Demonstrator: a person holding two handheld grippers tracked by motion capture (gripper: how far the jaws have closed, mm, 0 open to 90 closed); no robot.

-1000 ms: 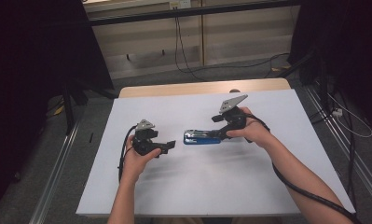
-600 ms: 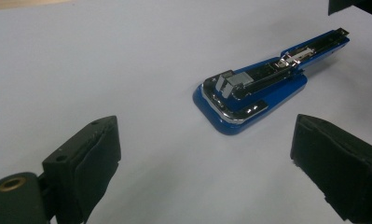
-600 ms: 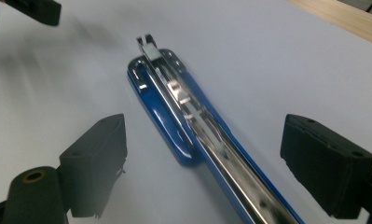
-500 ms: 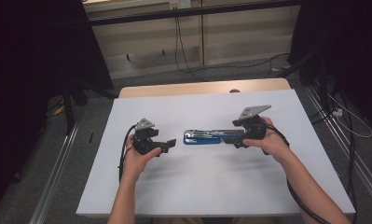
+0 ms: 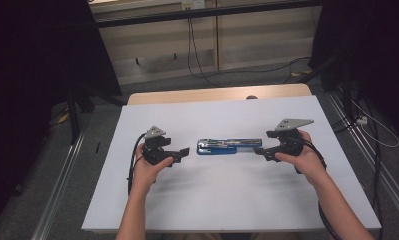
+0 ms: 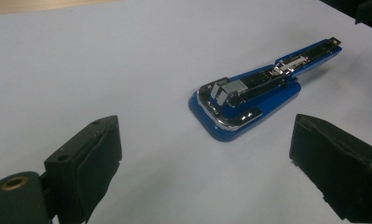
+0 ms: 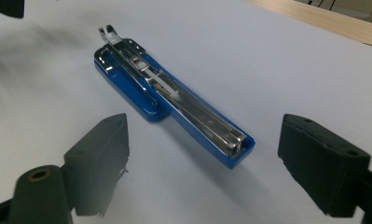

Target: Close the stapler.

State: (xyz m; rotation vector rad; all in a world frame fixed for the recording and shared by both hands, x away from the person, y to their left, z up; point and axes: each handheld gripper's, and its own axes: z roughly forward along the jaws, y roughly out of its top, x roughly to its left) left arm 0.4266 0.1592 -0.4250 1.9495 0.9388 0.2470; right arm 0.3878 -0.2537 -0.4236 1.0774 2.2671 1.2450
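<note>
A blue stapler [image 5: 229, 146] lies opened out flat on the white table top [image 5: 227, 200], its metal magazine facing up. My left gripper [image 5: 183, 152] rests just off its left end, open, with the stapler [image 6: 249, 95] ahead of the left gripper [image 6: 204, 140]. My right gripper [image 5: 259, 150] is at the stapler's right end. Its jaws have just been closing a little, but they stand open and nothing is between them. In the right gripper view the stapler [image 7: 174, 100] lies ahead of the right gripper [image 7: 204, 135], untouched.
A wooden strip [image 5: 217, 94] runs along the table's far edge. Metal rails [image 5: 62, 185] flank the table on the floor, and cables [image 5: 372, 125] trail at the right. Dark curtains hang on both sides.
My right gripper has moved to the right, from over the stapler to beyond its right end. The stapler now reaches farther right, laid out flat. The left gripper has stayed put.
</note>
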